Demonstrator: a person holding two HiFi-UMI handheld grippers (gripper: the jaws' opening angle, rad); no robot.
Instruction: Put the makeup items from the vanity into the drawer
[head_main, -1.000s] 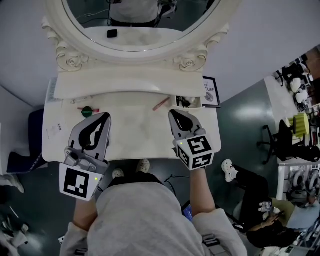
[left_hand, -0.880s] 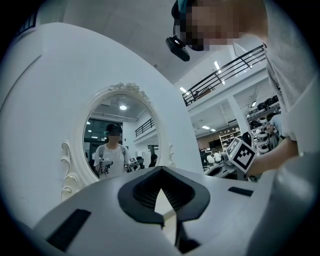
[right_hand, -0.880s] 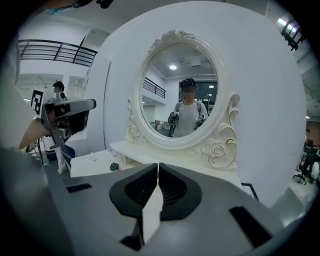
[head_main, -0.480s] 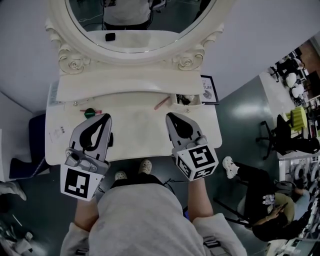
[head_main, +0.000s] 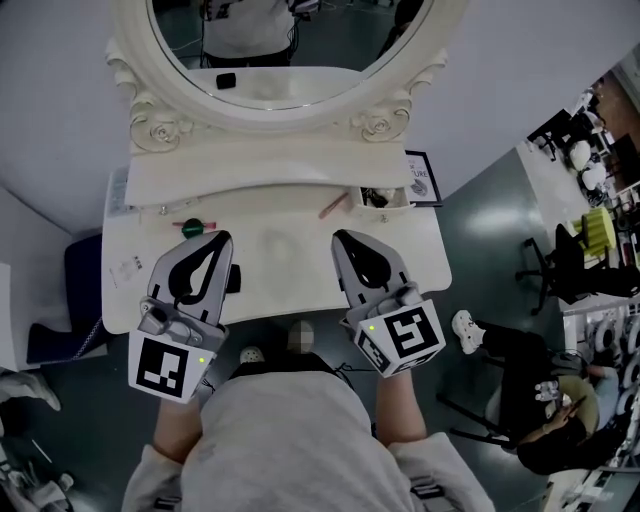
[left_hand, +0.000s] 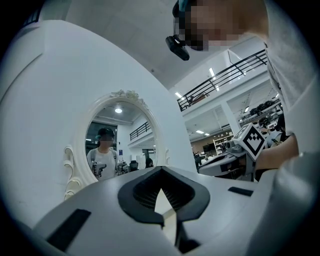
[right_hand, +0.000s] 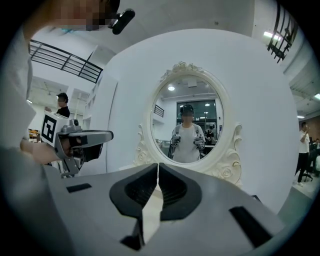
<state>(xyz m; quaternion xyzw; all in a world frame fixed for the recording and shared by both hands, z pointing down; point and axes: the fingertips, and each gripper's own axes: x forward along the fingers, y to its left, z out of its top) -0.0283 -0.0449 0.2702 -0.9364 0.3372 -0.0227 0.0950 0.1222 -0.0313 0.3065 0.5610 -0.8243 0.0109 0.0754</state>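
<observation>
On the white vanity, a green round item with a red stick lies at the back left. A thin pink pencil lies at the back middle. A small open box holding dark makeup items stands at the back right. My left gripper hovers over the tabletop just right of the green item, shut and empty. My right gripper is below the pencil, also shut with nothing in it. Both gripper views show closed jaws, left gripper and right gripper, pointing at the oval mirror. No drawer front is visible.
The ornate mirror frame and a raised shelf run along the back. A framed card leans at the right end. A paper label lies at the left. Other people and desks are far right.
The head view has drifted, so the vanity sits a little further right in the picture. Both grippers stay shut; the right one has drawn back slightly toward the person.
</observation>
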